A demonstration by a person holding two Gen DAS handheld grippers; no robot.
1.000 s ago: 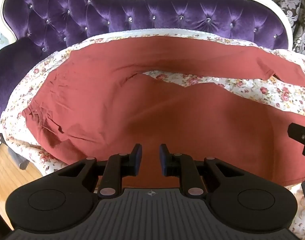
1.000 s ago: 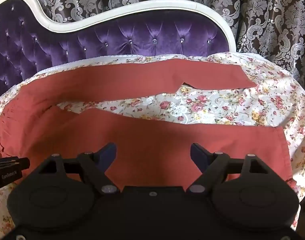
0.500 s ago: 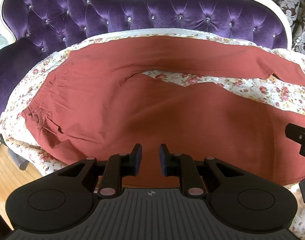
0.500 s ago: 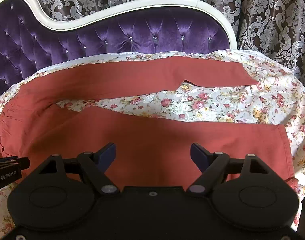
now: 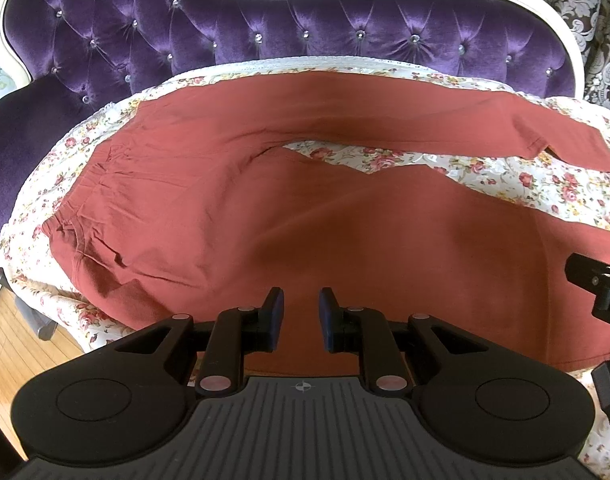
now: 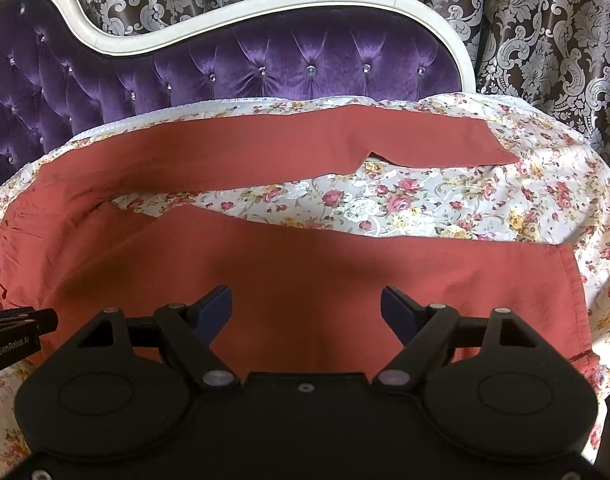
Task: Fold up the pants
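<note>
- Two legs of the rust-red pants (image 5: 233,208) lay spread apart on the floral cover (image 6: 425,204) of the purple sofa (image 5: 185,36).
- Left gripper (image 5: 301,312) hovered over the near leg, jaws narrowly parted, gripping nothing.
- Right gripper (image 6: 305,308) stood wide apart, empty.

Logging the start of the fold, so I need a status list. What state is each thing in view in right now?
pants: spread flat on the floral sheet, unfolded, legs apart in a V.
near leg cuff: lying flat, not held.
far leg cuff: lying flat, one corner turned.
floral sheet: draped over the sofa seat.
left tool: narrowly open, empty.
right tool: wide open, empty.
</note>
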